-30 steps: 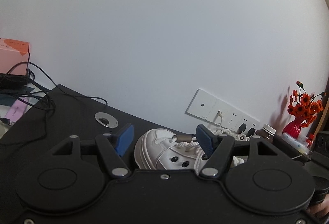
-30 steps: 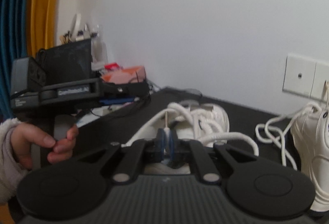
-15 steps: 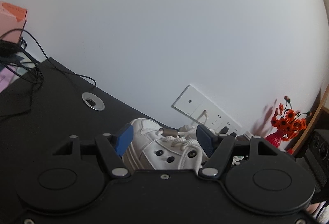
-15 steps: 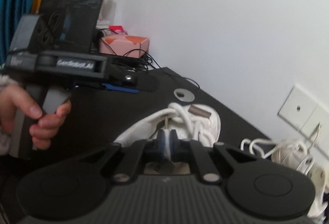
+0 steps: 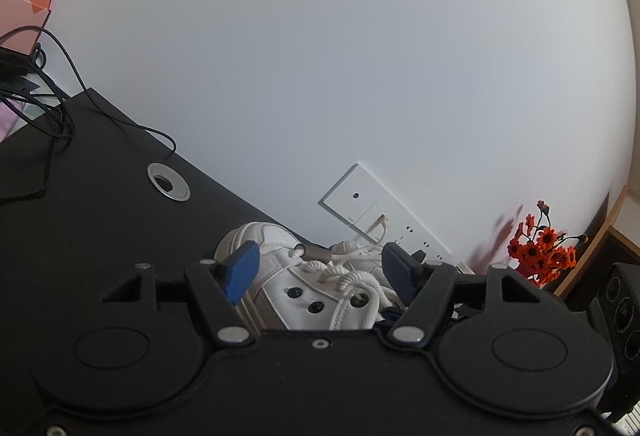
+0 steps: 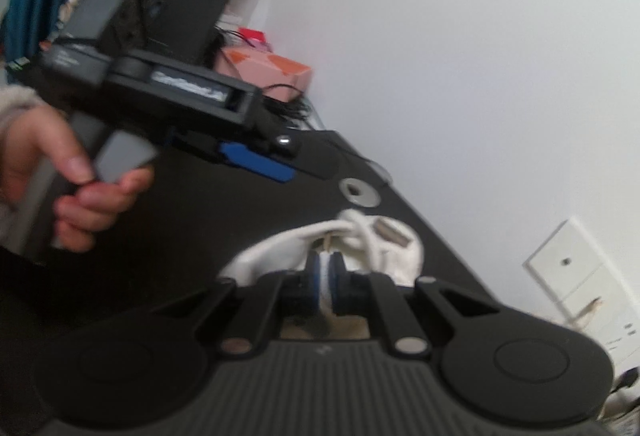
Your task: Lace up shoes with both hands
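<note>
A white shoe (image 5: 288, 276) lies on the black desk (image 5: 100, 220), seen past my left gripper (image 5: 320, 262). That gripper is open, with its blue pads (image 5: 240, 270) apart on either side of the shoe and nothing pressed between them. A white lace (image 5: 352, 300) with a metal tip (image 5: 316, 253) runs over the eyelets. In the right wrist view my right gripper (image 6: 326, 272) is shut on the white lace (image 6: 352, 232), just in front of the shoe (image 6: 404, 260). Up and to the left, a hand (image 6: 76, 192) holds the left gripper (image 6: 276, 156), clear of the shoe.
A second white shoe (image 5: 352, 250) sits behind the first, by the wall sockets (image 5: 360, 202). A round cable hole (image 5: 168, 187), black cables (image 5: 60, 116) and a pink box (image 5: 24, 8) are to the left. Orange flowers (image 5: 540, 248) and a speaker (image 5: 620, 316) stand to the right.
Both views have tilted as the grippers rolled. The right gripper has kept the lace and shifted slightly, so the left gripper and hand look nearer. The left gripper's jaws stayed apart.
</note>
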Action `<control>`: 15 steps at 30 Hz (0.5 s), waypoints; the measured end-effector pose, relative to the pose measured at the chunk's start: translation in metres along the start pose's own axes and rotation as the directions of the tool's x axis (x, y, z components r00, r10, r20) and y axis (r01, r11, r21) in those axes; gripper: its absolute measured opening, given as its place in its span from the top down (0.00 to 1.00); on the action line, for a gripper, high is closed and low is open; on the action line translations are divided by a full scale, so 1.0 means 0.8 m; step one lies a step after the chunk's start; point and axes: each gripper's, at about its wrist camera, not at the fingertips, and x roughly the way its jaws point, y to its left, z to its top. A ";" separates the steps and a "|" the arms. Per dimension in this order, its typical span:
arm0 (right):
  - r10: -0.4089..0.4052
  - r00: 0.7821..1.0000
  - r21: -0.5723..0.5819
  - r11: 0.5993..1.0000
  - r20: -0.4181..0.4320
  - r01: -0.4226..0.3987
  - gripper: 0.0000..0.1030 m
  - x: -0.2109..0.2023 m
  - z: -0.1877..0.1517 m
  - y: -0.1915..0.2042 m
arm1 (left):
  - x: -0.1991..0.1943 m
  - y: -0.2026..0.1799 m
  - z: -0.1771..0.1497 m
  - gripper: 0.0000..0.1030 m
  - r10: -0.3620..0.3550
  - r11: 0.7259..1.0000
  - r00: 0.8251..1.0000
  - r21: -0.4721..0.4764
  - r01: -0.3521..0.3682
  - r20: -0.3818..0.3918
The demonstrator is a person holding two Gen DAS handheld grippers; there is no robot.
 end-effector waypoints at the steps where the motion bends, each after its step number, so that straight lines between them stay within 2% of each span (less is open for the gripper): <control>1: -0.009 1.000 -0.007 1.000 0.004 0.009 0.95 0.001 0.001 0.001 | 0.000 0.000 0.000 0.33 -0.005 1.000 1.000 -0.002 0.005 0.000; 5: -0.008 0.999 0.003 1.000 0.040 0.008 0.95 0.001 0.001 0.000 | 0.002 0.002 0.000 0.33 -0.033 0.999 0.999 -0.028 0.033 -0.011; 11: -0.009 0.997 0.086 0.996 0.079 0.003 0.95 0.006 -0.002 -0.008 | 0.011 0.006 -0.005 0.38 -0.094 0.992 0.994 -0.087 0.089 -0.050; 14: -0.001 0.995 0.125 0.992 0.097 -0.011 0.95 0.007 -0.006 -0.011 | 0.017 0.014 -0.008 0.48 -0.132 0.980 0.988 -0.159 0.119 -0.073; 15: 0.004 0.994 0.140 0.990 0.105 -0.018 0.95 0.008 -0.007 -0.012 | 0.018 0.016 -0.009 0.55 -0.144 0.975 0.986 -0.184 0.127 -0.079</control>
